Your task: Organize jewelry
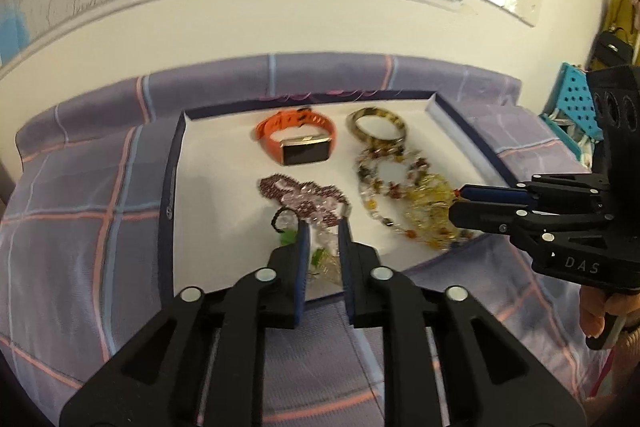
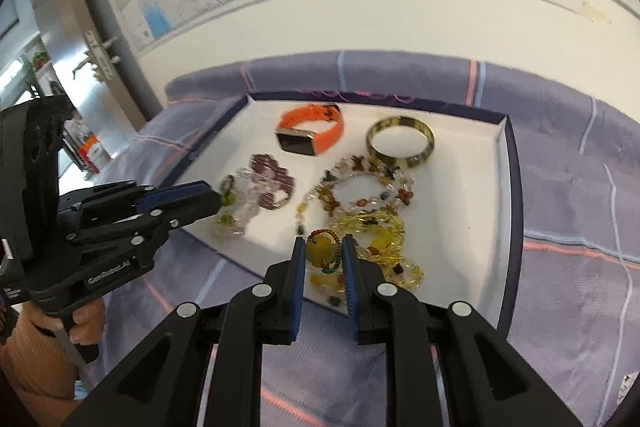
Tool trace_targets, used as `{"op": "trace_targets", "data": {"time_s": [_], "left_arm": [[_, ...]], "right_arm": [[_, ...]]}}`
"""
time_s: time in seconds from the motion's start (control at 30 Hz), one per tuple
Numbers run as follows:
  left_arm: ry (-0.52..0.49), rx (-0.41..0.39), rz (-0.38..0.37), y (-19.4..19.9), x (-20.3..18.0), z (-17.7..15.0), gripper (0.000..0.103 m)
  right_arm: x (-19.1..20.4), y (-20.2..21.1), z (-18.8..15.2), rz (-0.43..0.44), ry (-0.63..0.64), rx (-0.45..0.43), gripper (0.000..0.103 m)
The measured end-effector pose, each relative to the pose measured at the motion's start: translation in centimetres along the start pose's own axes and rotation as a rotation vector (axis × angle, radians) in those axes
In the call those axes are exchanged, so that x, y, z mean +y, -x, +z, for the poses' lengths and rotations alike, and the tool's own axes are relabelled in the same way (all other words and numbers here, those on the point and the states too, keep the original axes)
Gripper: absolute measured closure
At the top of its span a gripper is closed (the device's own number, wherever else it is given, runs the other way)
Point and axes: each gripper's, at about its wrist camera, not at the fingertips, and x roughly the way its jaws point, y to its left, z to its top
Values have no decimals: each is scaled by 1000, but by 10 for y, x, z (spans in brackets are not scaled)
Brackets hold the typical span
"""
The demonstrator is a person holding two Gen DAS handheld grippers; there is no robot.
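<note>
Both grippers low over the white tray's near edge [image 1: 176, 187]

Left gripper [image 1: 323, 227] spread around pink bead strands [image 1: 304, 199]; right gripper [image 2: 323, 247] spread around yellow pendant [image 2: 322, 250] amid amber beads [image 2: 384, 227]; orange watch [image 2: 316, 131], bangle [image 2: 400, 143] behind.

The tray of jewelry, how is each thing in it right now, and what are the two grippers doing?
Tray: open, no lid, on the checked cloth.
Orange watch: strap looped, screen dark.
Bangle: lying flat, apart from the watch.
Pink beads: heaped.
Yellow beads: tangled pile.
Left gripper: open, over the pink beads.
Right gripper: open around a yellow pendant; contact unclear.
</note>
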Motion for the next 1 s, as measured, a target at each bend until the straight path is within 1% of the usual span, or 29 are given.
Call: {"op": "trace_targets", "data": {"time_s": [0.03, 0.07, 0.1, 0.13, 0.17, 0.2, 0.27, 0.3, 0.33, 0.37, 0.4, 0.43, 0.47, 0.5, 0.57, 0.6, 0.63, 0.67, 0.77, 1.0], "left_arm": [[3, 8, 3, -3, 1, -1, 85], [6, 14, 8, -5, 2, -2, 80], [8, 13, 14, -5, 3, -3, 74], [7, 8, 20, -4, 3, -5, 70], [10, 7, 20, -3, 3, -5, 60], [16, 2, 18, -1, 4, -6, 54], [23, -8, 22, 3, 4, -8, 51], [25, -14, 24, 7, 4, -10, 43], [29, -23, 27, 11, 3, -12, 38], [32, -29, 29, 14, 3, -13, 27], [34, -40, 34, 18, 2, -16, 18], [37, -51, 42, 22, 1, -18, 16], [42, -61, 52, 27, 0, -21, 9], [46, -64, 63, 30, -1, -23, 5], [54, -75, 81, 37, -2, -28, 5], [51, -76, 90, 40, -3, -30, 5], [48, -76, 102, 42, -5, -32, 5], [48, -75, 114, 45, -6, -34, 5], [56, -79, 121, 51, -8, -42, 5], [89, -76, 128, 61, -10, -57, 5]], "right_arm": [[-1, -2, -1, -4, -5, 4, 82], [-1, -3, -1, -7, -12, 4, 79], [-1, -3, -2, -7, -13, 0, 78], [0, -2, -3, -12, -10, -3, 75], [1, -2, -4, -17, -8, -6, 65], [1, 1, -5, -25, -12, -18, 62], [2, 6, -7, -28, -16, -30, 59], [4, 10, -9, -33, -16, -39, 56], [5, 14, -11, -37, -17, -52, 45], [8, 19, -15, -40, -21, -72, 33], [9, 22, -17, -43, -18, -79, 32], [12, 25, -21, -50, -13, -85, 30], [15, 27, -24, -56, -13, -89, 23], [18, 29, -28, -62, -12, -92, 20], [23, 34, -34, -88, -12, -110, 14], [25, 37, -38, -99, -19, -121, 12], [27, 40, -42, -106, -21, -127, 8], [28, 42, -45, -118, -23, -134, 7], [33, 48, -53, -160, -20, -153, 7], [38, 50, -70, -161, -52, -142, 7]]}}
